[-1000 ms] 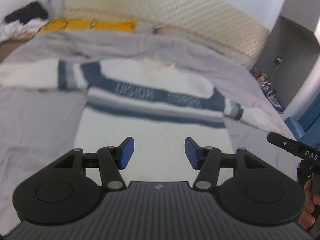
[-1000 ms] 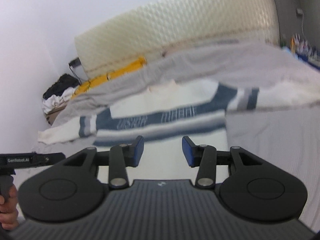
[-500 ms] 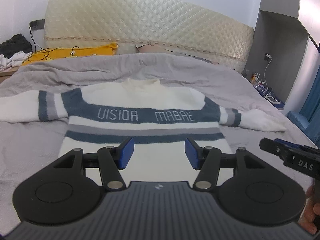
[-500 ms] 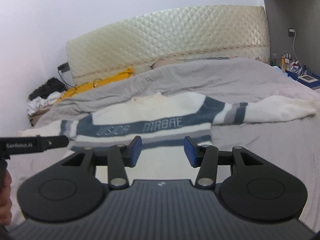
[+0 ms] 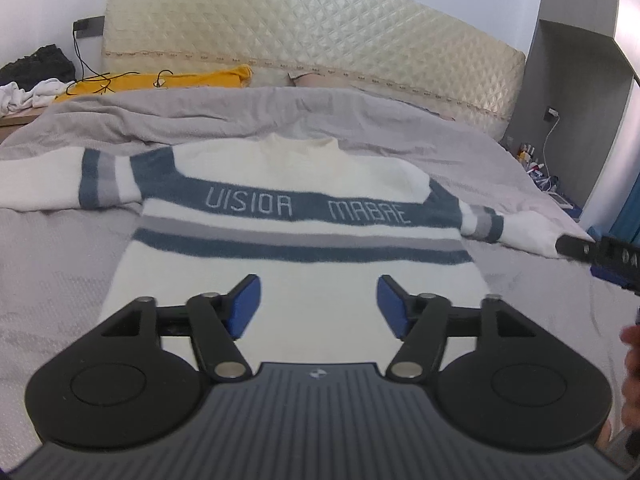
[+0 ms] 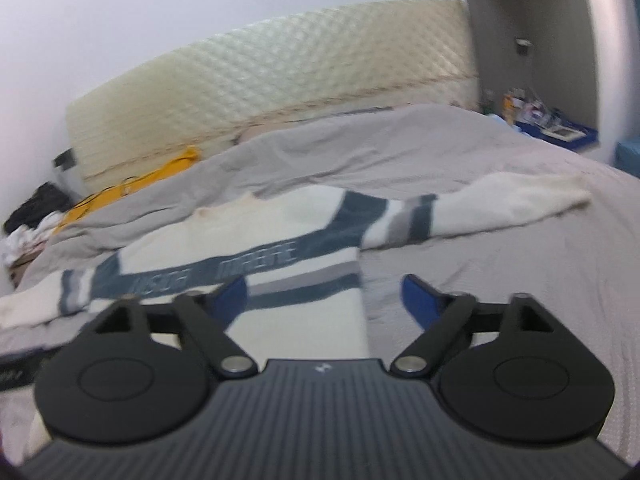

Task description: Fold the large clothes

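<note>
While the sweater (image 5: 296,280) lies spread flat on the bed (image 5: 52,264), both the left gripper (image 5: 318,304) and right gripper (image 6: 324,300) are opening their fingers, empty.

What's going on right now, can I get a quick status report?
Left gripper and right gripper both opening, nothing between the jaws. Striped sweater flat on the grey bed, sleeves out, unfolded. Nothing in the way.

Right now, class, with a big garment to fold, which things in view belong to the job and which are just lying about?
Part of the job:
sweater, spread flat on the bed
left gripper, opening, nothing between its fingers
right gripper, opening, nothing between its fingers

Just lying about:
grey blanket
yellow cloth
pile of clothes
headboard
</note>
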{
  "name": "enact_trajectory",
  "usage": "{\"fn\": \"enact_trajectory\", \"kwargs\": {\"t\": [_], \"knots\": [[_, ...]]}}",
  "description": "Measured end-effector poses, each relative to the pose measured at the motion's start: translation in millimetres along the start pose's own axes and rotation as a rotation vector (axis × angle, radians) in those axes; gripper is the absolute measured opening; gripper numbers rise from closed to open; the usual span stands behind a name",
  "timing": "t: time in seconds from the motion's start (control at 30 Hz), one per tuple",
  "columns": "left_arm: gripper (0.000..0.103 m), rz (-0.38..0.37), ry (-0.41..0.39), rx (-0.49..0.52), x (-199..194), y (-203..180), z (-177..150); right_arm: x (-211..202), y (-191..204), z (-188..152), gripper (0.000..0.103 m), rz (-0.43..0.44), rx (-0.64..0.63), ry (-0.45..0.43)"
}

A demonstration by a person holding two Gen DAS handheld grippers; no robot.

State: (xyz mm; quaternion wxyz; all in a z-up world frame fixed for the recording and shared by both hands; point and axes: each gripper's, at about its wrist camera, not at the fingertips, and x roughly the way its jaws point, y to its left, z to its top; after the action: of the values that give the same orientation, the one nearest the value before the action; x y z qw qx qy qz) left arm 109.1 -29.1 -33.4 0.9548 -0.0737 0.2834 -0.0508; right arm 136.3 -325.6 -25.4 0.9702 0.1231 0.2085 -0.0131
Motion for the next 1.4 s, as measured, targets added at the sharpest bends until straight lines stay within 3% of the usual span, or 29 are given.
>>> {"fn": "enact_trajectory", "kwargs": {"t": [0.1,0.27,0.4,0.47,0.57,0.73,0.87,0.97,1.1,1.17,1.23,1.4], "knots": [[0.084,-0.019,0.009,-0.031,-1,6,-3,26,-12,14,0.096,-0.036,0.052,0.068],[0.089,0.031,0.005,-0.037,-1,12,-7,64,-35,36,0.097,-0.047,0.145,0.128],[0.090,0.062,0.023,-0.035,3,13,-7,110,-60,45,0.097,-0.081,0.223,0.223],[0.090,0.088,0.031,-0.033,7,13,-9,127,-75,45,0.097,-0.058,0.293,0.240],[0.090,0.098,0.055,-0.055,15,15,-11,151,-110,40,0.097,0.009,0.448,0.226],[0.090,0.120,0.097,-0.079,34,15,-14,192,-172,36,0.096,-0.029,0.606,0.228],[0.090,0.131,0.128,-0.101,48,14,-16,215,-219,35,0.096,-0.019,0.650,0.173],[0.090,0.082,0.125,-0.158,57,14,-15,235,-255,23,0.096,0.019,0.713,0.169],[0.090,0.077,0.122,-0.157,73,5,-11,248,-283,21,0.095,0.053,0.751,0.056],[0.090,0.081,0.128,-0.156,81,2,-11,256,-292,26,0.090,0.029,0.743,0.009],[0.090,0.082,0.140,-0.161,89,0,-11,266,-303,31,0.071,-0.025,0.754,-0.020],[0.090,0.087,0.143,-0.190,102,1,-13,278,-331,36,0.040,-0.103,0.820,-0.125]]}}
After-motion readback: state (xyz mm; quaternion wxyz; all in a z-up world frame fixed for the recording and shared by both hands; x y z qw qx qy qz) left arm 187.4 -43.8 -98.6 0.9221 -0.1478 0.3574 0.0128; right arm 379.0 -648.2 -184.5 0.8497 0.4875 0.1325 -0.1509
